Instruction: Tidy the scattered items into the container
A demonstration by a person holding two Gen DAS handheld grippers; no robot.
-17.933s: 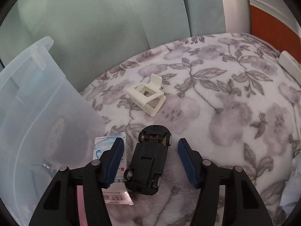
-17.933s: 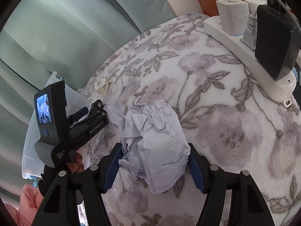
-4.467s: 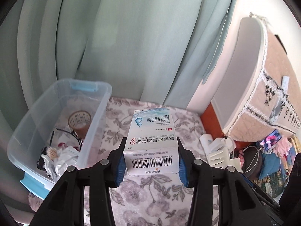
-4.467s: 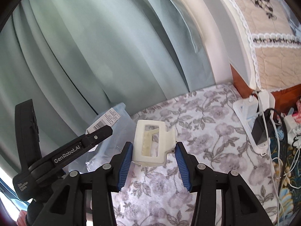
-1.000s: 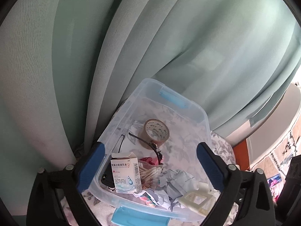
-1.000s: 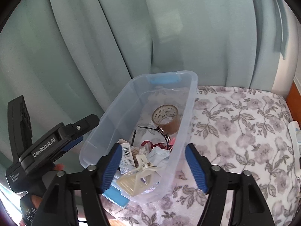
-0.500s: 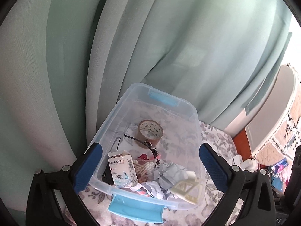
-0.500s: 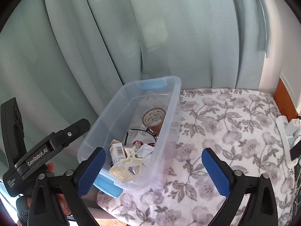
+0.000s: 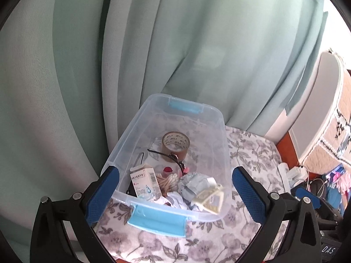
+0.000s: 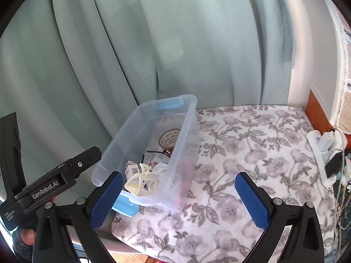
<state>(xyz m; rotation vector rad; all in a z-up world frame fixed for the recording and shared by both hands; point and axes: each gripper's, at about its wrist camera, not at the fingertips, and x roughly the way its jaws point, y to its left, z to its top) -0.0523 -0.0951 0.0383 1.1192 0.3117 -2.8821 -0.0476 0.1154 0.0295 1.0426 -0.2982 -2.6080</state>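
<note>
A clear plastic bin (image 9: 224,144) with blue latches sits on the floral blanket (image 10: 252,153). Inside lie a brown tape roll (image 9: 176,143), a white eye-drop box (image 9: 143,183), crumpled paper (image 9: 194,185) and a cream plastic holder (image 9: 210,197). The right wrist view shows the same bin (image 10: 187,131), with the holder (image 10: 141,183) at its near end. My left gripper (image 9: 175,188) hangs above the bin's near end, jaws wide open and empty. My right gripper (image 10: 178,194) also stands wide open and empty, over the bin's near right corner. The body of the left gripper (image 10: 54,182) shows at the left of that view.
Pale green curtains (image 9: 153,43) hang close behind the bin. A white power strip (image 10: 322,151) with plugs and cables lies off the blanket's right edge. A padded headboard (image 9: 335,120) stands at the far right. The blanket's front edge (image 10: 136,245) drops off near the grippers.
Both grippers have drawn back and up from the bin, which looks smaller and lower. The right jaws widened from around the cream holder, which now rests in the bin.
</note>
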